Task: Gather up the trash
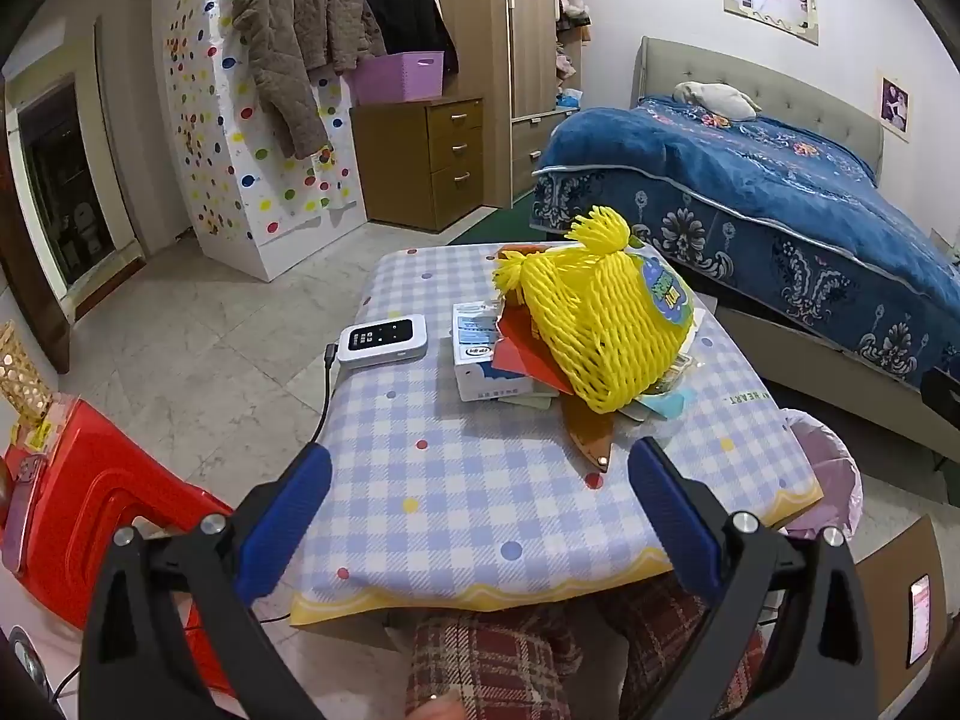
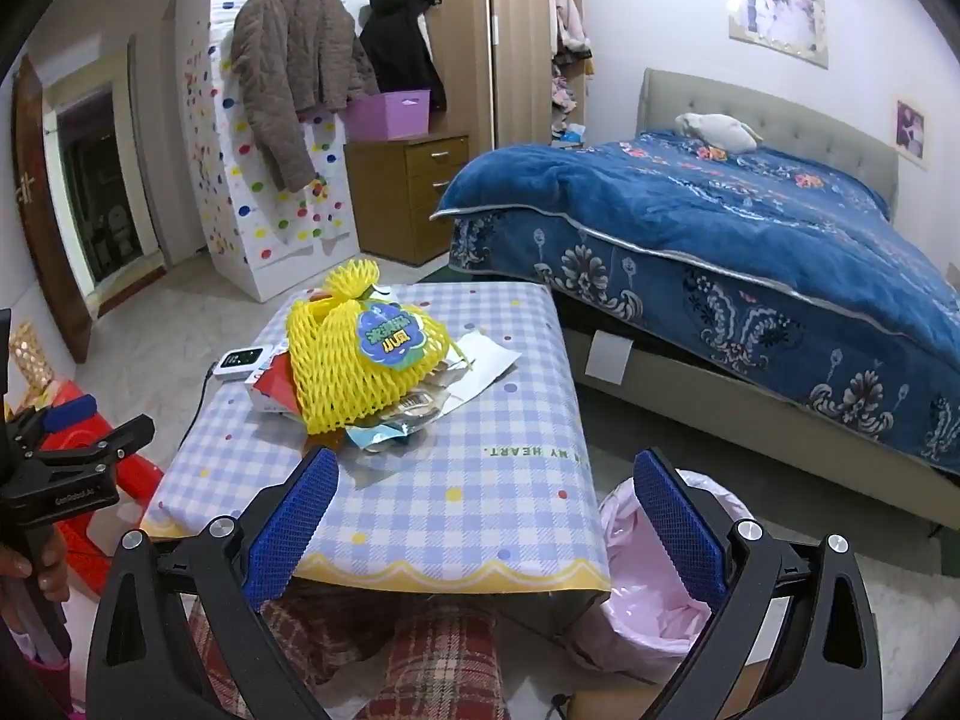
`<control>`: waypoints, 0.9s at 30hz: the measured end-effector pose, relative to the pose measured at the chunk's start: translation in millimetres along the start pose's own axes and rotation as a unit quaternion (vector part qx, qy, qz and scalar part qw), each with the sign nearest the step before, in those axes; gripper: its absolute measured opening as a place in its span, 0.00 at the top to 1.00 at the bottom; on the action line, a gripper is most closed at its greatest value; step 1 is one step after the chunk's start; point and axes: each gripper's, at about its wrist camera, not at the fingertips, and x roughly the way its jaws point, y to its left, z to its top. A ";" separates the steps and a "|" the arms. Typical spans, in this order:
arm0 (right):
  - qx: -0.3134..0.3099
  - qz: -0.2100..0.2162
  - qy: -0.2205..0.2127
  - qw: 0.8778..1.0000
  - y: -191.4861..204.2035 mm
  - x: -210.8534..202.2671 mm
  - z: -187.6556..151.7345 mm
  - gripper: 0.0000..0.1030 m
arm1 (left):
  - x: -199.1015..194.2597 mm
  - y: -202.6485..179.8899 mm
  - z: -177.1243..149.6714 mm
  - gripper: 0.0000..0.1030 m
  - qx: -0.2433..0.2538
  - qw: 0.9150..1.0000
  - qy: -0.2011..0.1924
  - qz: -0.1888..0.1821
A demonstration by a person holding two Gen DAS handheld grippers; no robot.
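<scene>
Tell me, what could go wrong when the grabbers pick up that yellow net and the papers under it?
Lifting the yellow net may drag loose wrappers off the table onto the floor. The white gadget sits beside the pile; its cable hangs over the edge, so a bump might pull it down.

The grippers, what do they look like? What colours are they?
Both look alike. The left gripper and right gripper each have a black frame with triangle-shaped cutouts, silver round bolts at the joints, and two long fingers covered in blue pads with a bumpy mesh pattern. Small white lettering, too blurry to read, sits on the left gripper's side in the right view.
</scene>
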 end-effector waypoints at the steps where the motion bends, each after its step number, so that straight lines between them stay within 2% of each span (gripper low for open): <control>1: 0.000 0.000 0.000 1.000 0.4 0.5 -0.1 0.05 | 0.0 0.0 -0.2 0.06 0.000 1.000 0.000 0.000; 27: 0.004 -0.003 -0.001 1.000 -3.1 5.5 -3.8 0.05 | -0.6 5.7 -3.1 0.06 -0.004 1.000 0.001 0.001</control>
